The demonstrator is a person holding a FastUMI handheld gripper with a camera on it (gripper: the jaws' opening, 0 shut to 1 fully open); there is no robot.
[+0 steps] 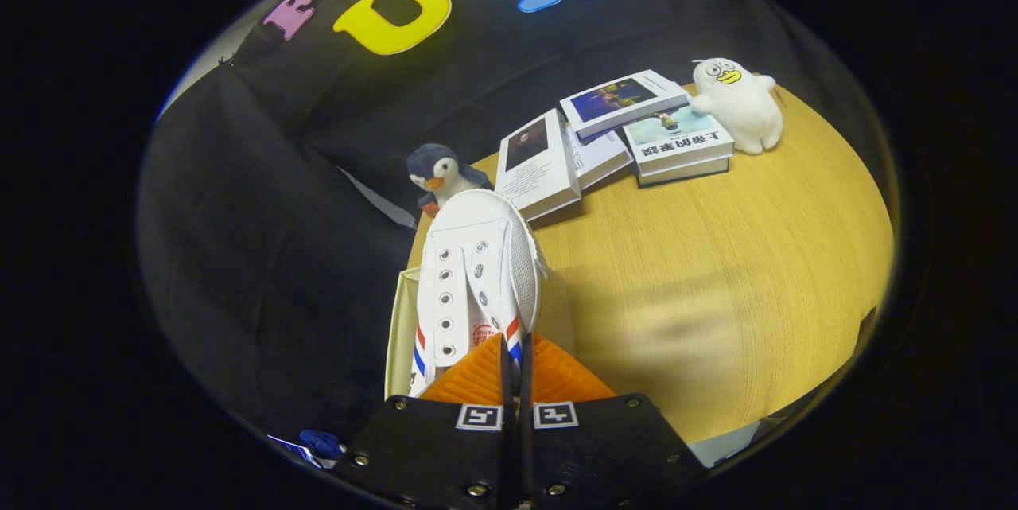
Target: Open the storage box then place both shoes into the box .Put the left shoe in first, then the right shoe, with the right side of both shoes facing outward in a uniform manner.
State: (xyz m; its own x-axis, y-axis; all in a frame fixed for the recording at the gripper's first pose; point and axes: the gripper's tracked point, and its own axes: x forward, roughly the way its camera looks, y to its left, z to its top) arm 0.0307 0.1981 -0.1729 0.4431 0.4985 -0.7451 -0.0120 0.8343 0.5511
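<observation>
My gripper (514, 344) is shut on a white lace-up shoe (477, 263) with metal eyelets and red and blue stripes near its heel. Both fingers pinch the heel end, and the toe points away from me towards the plush penguin. The shoe is tilted, its top face turned to me. Below it shows the pale beige storage box (400, 327), with one wall left of the shoe and a faint edge to its right. The box's inside is hidden by the shoe. I cannot tell whether this is the left or the right shoe.
The box sits at the near-left edge of a round wooden table (716, 271). A plush penguin (440, 173) stands just beyond the toe. Several books (620, 136) and a white plush duck (740, 104) lie at the far side. A small blue object (322, 441) is low on the left.
</observation>
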